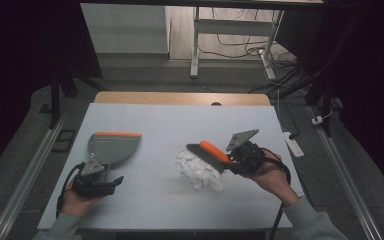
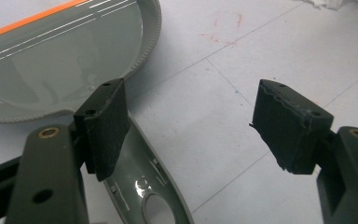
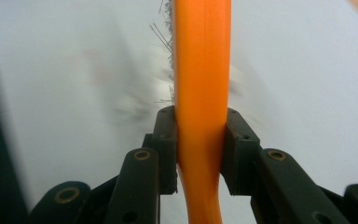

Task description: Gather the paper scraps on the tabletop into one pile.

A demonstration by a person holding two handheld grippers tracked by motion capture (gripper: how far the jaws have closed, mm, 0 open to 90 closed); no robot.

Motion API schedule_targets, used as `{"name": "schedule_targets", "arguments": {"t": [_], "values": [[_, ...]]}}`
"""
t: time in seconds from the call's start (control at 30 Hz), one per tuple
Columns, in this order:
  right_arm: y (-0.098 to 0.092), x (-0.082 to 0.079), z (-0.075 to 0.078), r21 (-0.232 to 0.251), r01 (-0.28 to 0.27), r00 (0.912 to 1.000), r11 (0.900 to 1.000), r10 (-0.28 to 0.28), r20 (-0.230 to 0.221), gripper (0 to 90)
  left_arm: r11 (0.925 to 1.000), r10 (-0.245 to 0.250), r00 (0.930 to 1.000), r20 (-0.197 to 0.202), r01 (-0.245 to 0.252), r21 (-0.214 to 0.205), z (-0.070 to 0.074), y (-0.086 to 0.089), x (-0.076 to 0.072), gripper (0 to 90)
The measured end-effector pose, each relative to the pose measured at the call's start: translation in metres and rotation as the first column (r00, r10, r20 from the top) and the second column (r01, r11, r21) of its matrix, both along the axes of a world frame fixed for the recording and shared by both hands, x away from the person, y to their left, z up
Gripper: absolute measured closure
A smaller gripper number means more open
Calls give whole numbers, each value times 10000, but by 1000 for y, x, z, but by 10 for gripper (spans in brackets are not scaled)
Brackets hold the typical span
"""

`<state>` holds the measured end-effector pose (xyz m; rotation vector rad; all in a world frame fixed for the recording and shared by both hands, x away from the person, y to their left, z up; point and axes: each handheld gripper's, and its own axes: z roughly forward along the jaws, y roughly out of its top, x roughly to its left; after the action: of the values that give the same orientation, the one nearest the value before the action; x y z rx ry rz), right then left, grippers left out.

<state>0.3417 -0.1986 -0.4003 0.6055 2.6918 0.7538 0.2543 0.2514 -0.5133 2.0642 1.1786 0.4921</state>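
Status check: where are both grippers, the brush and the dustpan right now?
Right gripper shut on the brush, bristles over the paper scraps. Left gripper open at the dustpan handle, not gripping. Nothing between scraps and dustpan.

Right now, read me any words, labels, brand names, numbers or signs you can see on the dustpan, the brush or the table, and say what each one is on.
None can be read.
Dustpan: grey with an orange edge, no lettering shows.
Brush: its orange handle, clamped in the right gripper, is plain.
Table: faint red scribble marks, not legible as letters or numbers.
Shredded paper: no print shows.
Left gripper: jaws unmarked.
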Motion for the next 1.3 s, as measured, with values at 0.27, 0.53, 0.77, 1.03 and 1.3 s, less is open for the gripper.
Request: {"name": "schedule_targets", "arguments": {"t": [0.27, 0.53, 0.77, 1.03, 1.3], "values": [[-18, 56, -38, -1504, 3244, 9429, 9339, -3320, -274, 701, 10000, -14, 10000, -23, 13, -17, -1, 0, 1, 278], [22, 70, -51, -1352, 2878, 9458, 9481, -3036, -1151, 702, 10000, -19, 10000, -28, 19, -25, -1, 0, 1, 278], [36, 62, -41, -95, 2564, 9626, 9665, -2562, -879, 702, 10000, -19, 10000, -14, 19, -7, 0, 0, 0, 278], [-8, 38, -8, 984, 2827, 9592, 9541, -2816, -258, 702, 10000, 9, 10000, -39, -9, -8, -1, 1, 0, 279], [-39, -2, -23, -8, 1752, 9795, 9845, -1744, -1011, 701, 10000, -40, 10000, -55, 40, -21, -1, 0, 1, 279]]}}
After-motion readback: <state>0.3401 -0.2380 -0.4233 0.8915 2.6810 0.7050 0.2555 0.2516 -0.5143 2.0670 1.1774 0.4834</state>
